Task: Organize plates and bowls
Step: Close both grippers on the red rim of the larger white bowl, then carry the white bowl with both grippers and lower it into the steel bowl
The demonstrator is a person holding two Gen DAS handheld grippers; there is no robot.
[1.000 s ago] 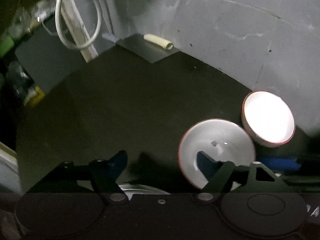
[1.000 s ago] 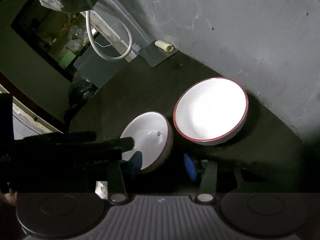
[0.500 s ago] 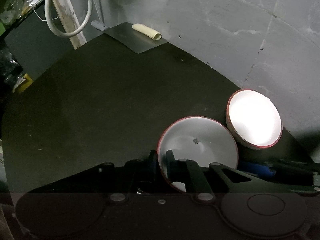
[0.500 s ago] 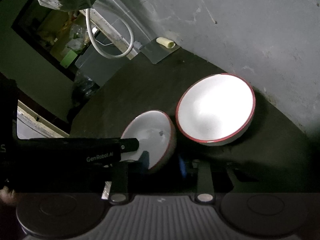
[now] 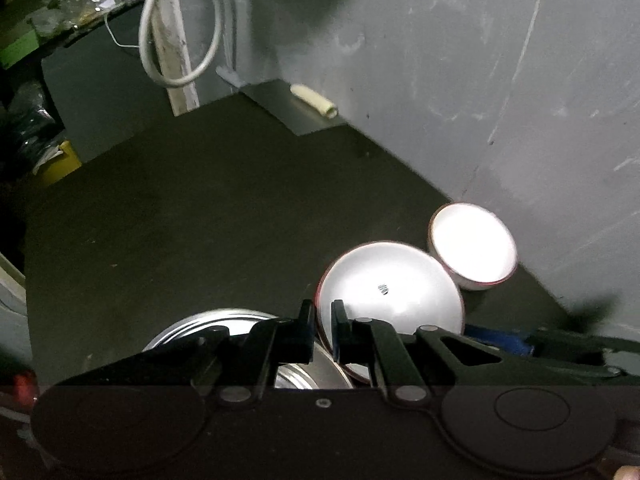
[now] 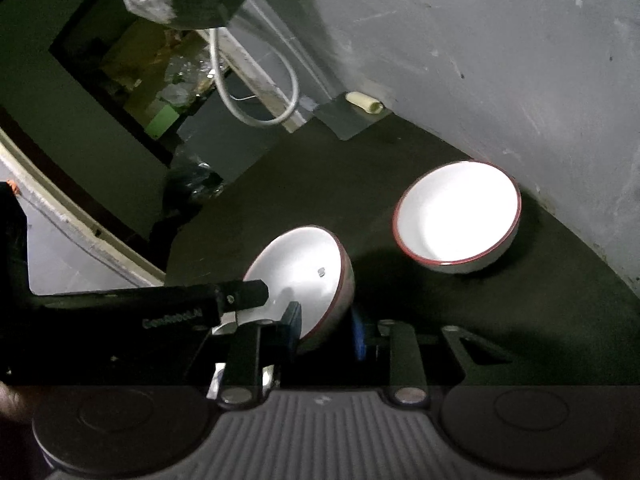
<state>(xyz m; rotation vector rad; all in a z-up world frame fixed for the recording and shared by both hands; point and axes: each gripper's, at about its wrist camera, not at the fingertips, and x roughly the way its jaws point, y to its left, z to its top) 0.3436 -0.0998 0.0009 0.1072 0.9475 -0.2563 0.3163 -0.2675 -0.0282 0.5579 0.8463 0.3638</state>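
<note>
Just both grippers [image 5: 322, 320] [image 6: 326, 330] on bowl [image 5: 390, 284] rim.

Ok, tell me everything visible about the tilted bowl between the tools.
The tilted white bowl with a thin red rim looks glazed ceramic, empty apart from a small dark mark inside. The left tool pinches its rim; the right tool straddles its lower edge. It is tipped up above the dark tabletop, apart from the second bowl.

both wrist fisheye cameras look forward and down, close over the dark tabletop [image 5: 208, 216] toward the far grey wall [image 6: 500, 60]. they share the two red-rimmed white bowls [image 5: 390, 286] [image 6: 458, 216] and the far-left corner.
</note>
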